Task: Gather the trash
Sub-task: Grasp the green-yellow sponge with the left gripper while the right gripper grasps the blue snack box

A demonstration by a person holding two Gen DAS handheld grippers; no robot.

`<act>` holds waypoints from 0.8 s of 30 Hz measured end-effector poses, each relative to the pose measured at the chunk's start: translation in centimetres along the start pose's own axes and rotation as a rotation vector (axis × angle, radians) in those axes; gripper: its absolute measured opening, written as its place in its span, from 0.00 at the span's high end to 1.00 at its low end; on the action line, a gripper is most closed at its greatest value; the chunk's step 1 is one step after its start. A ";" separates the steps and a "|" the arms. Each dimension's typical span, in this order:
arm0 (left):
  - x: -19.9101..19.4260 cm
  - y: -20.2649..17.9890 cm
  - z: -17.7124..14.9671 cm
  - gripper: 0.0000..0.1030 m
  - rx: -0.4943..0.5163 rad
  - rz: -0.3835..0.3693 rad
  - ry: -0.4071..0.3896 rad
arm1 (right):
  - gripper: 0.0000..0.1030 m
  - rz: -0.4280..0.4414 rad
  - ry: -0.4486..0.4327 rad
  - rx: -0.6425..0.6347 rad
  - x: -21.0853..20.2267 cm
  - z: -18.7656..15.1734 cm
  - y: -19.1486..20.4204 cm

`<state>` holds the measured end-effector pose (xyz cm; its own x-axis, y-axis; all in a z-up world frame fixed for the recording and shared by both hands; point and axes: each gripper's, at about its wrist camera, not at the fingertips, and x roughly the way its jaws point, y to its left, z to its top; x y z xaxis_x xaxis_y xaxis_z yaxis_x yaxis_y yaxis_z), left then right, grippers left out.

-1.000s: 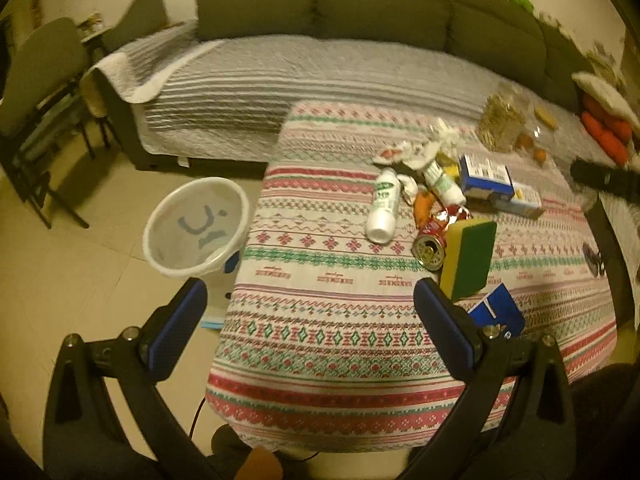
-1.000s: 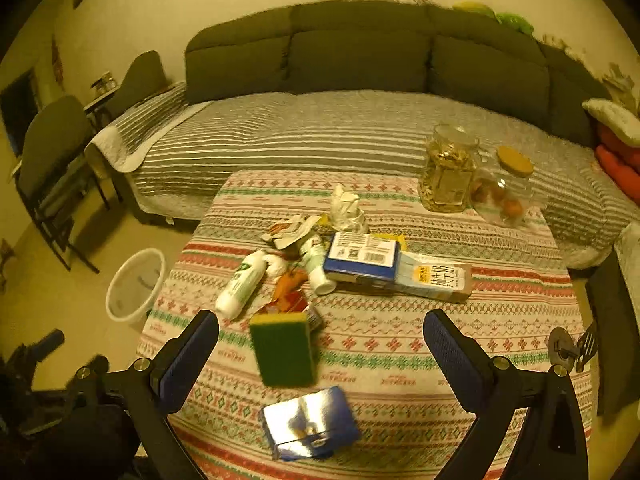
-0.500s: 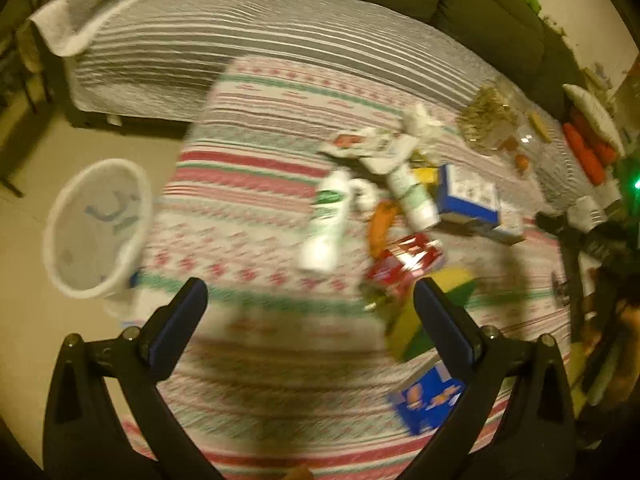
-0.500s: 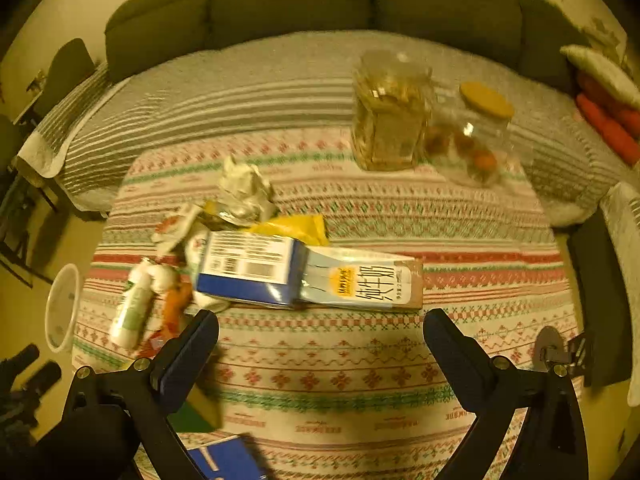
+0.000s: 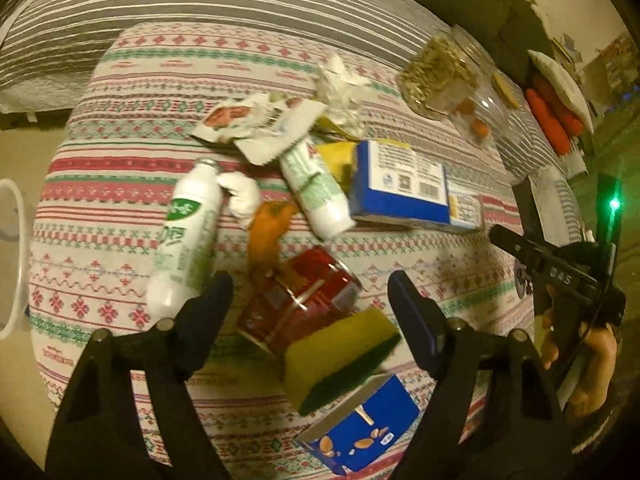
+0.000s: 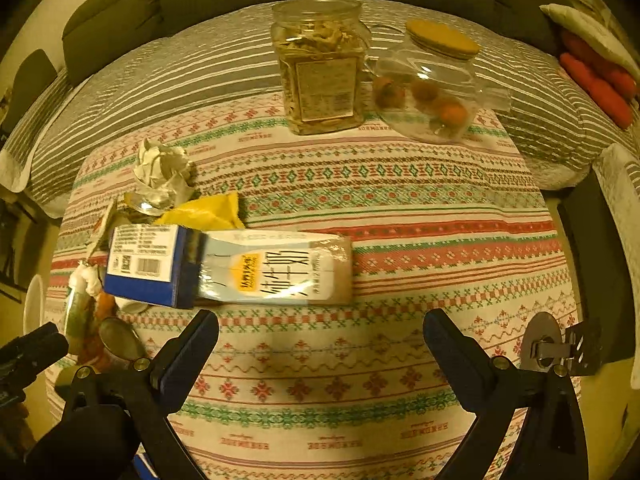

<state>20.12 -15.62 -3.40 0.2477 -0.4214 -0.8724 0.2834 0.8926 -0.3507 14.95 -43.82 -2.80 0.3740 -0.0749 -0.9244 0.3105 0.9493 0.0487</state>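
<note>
Trash lies on the patterned tablecloth (image 5: 132, 80). In the left wrist view my open left gripper (image 5: 310, 300) hovers just above a crushed red can (image 5: 304, 300), with a white-green bottle (image 5: 188, 236) to its left, a second bottle (image 5: 316, 192), orange peel (image 5: 268, 232), torn wrappers (image 5: 260, 124) and crumpled paper (image 5: 340, 84). In the right wrist view my open, empty right gripper (image 6: 320, 336) sits just in front of a milk carton (image 6: 280, 268) and a blue-white box (image 6: 144, 264). The crumpled paper (image 6: 160, 168) and a yellow wrapper (image 6: 204, 212) lie behind.
A yellow-green sponge (image 5: 340, 356) and a blue snack box (image 5: 360, 428) lie at the near edge. Two clear jars (image 6: 320, 68) (image 6: 432, 80) stand at the table's far side. A white bin's rim (image 5: 12, 260) shows at the left. A striped sofa (image 6: 160, 64) is behind.
Both grippers have moved forward and down over the table. The left now hangs close over the red can; the right has closed in on the milk carton. Both stay open.
</note>
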 end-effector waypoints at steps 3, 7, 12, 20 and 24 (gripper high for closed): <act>-0.3 -0.7 -0.8 0.22 0.054 -0.012 0.018 | 0.00 0.006 0.003 -0.002 0.0 -0.2 -0.4; 0.3 -1.7 -1.8 0.22 0.137 0.001 0.060 | 0.00 0.012 -0.003 0.001 -0.2 -0.2 -0.6; 1.0 -1.7 -2.5 0.23 0.165 0.010 0.105 | 0.00 0.026 -0.006 0.005 -0.5 -0.2 -0.4; 0.3 -1.7 -3.2 0.71 0.157 -0.085 0.081 | 0.00 0.034 0.002 0.046 0.3 0.3 -0.6; -1.6 -1.5 -3.3 0.72 0.148 -0.115 0.025 | 0.00 0.073 0.005 0.059 0.6 0.7 0.1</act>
<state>16.27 -15.73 -2.57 0.1830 -0.5137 -0.8382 0.4425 0.8044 -0.3964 15.79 -43.97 -3.14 0.3936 -0.0047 -0.9193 0.3338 0.9325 0.1382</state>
